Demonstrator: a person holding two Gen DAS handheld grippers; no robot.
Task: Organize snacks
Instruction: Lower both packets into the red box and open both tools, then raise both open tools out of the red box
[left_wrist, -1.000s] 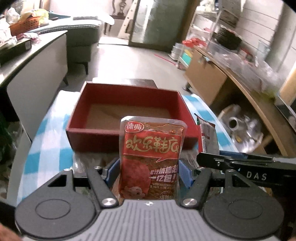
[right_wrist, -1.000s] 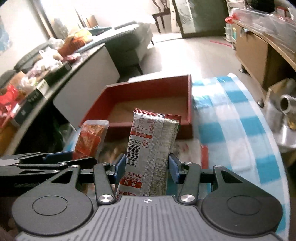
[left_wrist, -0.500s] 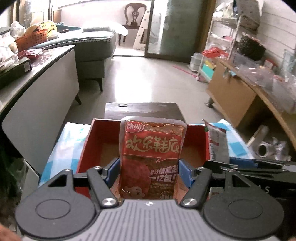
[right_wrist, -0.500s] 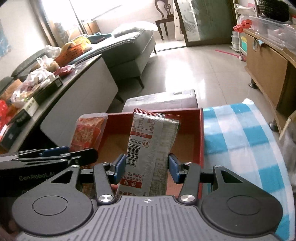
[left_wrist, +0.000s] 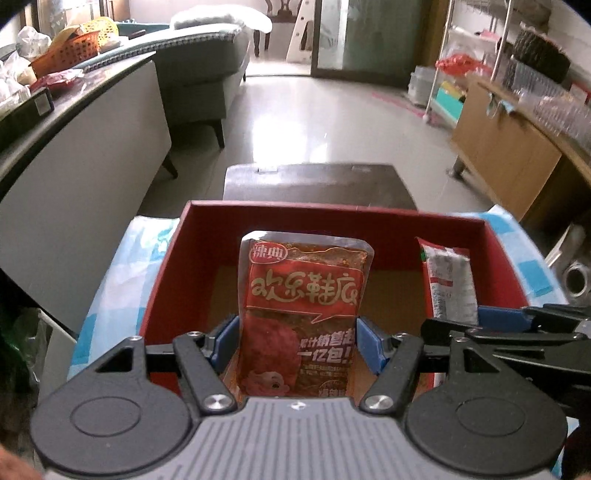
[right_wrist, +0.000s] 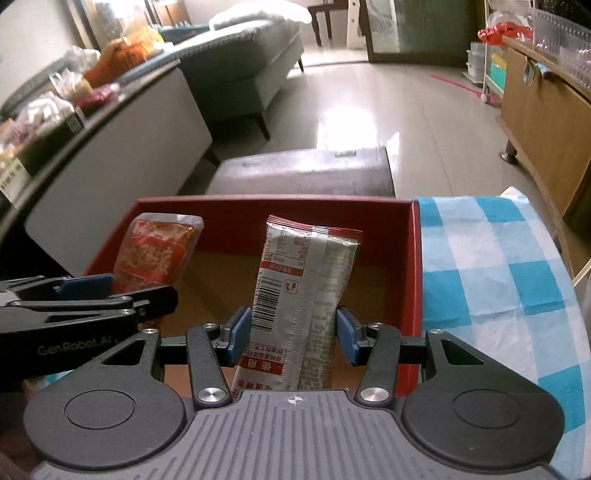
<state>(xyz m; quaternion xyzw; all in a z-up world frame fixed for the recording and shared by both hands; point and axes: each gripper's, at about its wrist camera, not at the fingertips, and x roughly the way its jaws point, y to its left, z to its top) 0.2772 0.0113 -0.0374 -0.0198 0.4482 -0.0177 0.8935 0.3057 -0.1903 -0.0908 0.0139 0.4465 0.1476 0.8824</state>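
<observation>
My left gripper (left_wrist: 297, 341) is shut on a red snack packet (left_wrist: 303, 306) with gold lettering, held upright over the inside of the red box (left_wrist: 332, 216). My right gripper (right_wrist: 293, 332) is shut on a silver snack packet (right_wrist: 299, 295) with a barcode and red trim, also upright over the red box (right_wrist: 273, 206). In the left wrist view the silver packet (left_wrist: 448, 280) and the right gripper (left_wrist: 517, 325) show at the right. From the right wrist the red packet (right_wrist: 155, 254) and the left gripper (right_wrist: 88, 295) appear at the left. The box floor is bare brown.
The box sits on a blue-and-white checked cloth (right_wrist: 495, 280) over the table. A dark stool (left_wrist: 317, 184) stands just beyond the box. A cluttered counter (left_wrist: 44, 122) runs along the left, a grey sofa (left_wrist: 207, 70) behind it, wooden cabinets (left_wrist: 517, 155) at the right.
Both grippers have moved forward with their packets, from in front of the box's near wall to over its inside. The box now fills the lower middle of both views.
</observation>
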